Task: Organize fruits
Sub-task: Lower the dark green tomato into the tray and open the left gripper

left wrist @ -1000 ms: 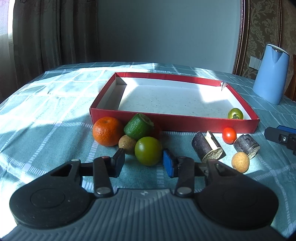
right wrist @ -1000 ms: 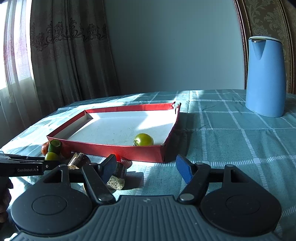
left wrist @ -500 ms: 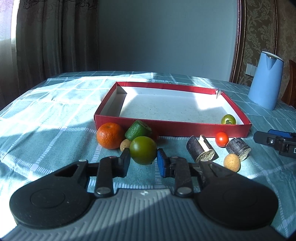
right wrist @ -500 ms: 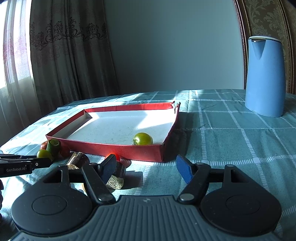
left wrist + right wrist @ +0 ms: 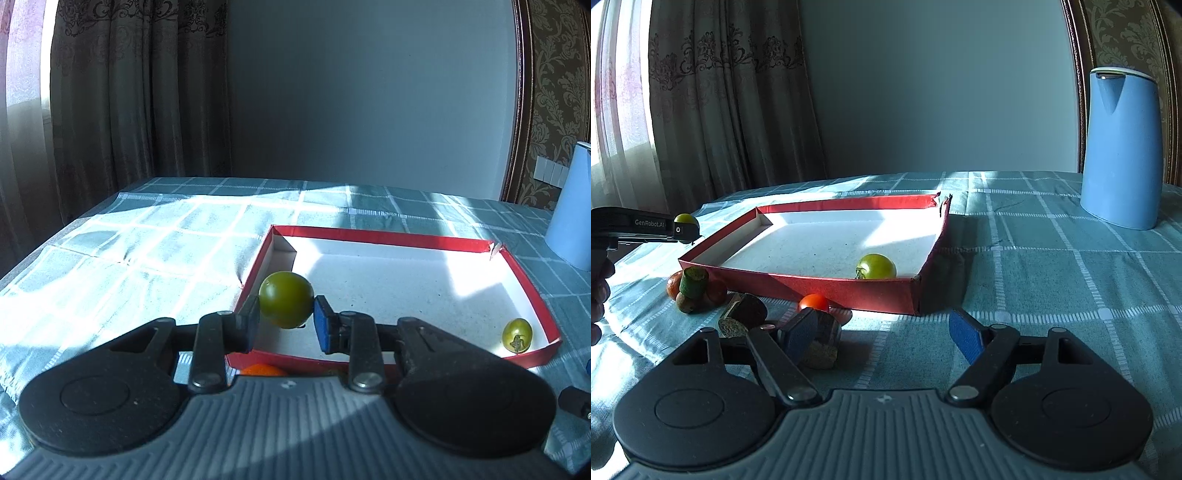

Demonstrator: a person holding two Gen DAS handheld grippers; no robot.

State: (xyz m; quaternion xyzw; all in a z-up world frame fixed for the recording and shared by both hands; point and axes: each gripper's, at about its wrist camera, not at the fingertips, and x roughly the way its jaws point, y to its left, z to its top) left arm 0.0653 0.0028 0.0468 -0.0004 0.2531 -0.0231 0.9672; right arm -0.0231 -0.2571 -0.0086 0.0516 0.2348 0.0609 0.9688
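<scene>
L gripper (image 5: 286,323) was clamped on the large green tomato (image 5: 285,299), held in the air over the red tray's (image 5: 388,237) 7 o'clock corner. R gripper (image 5: 882,334) jaws were opening w/ nothing btwn them. A small green tomato (image 5: 517,334) sat in the tray at 4 o'clock.

Checked teal tablecloth (image 5: 1052,266) covers the table; on it red tray (image 5: 849,290), blue kettle (image 5: 1121,147), scattered fruits (image 5: 813,302).

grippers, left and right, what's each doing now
left gripper: shut on the green tomato.
right gripper: jaws opening, nothing between them.
</scene>
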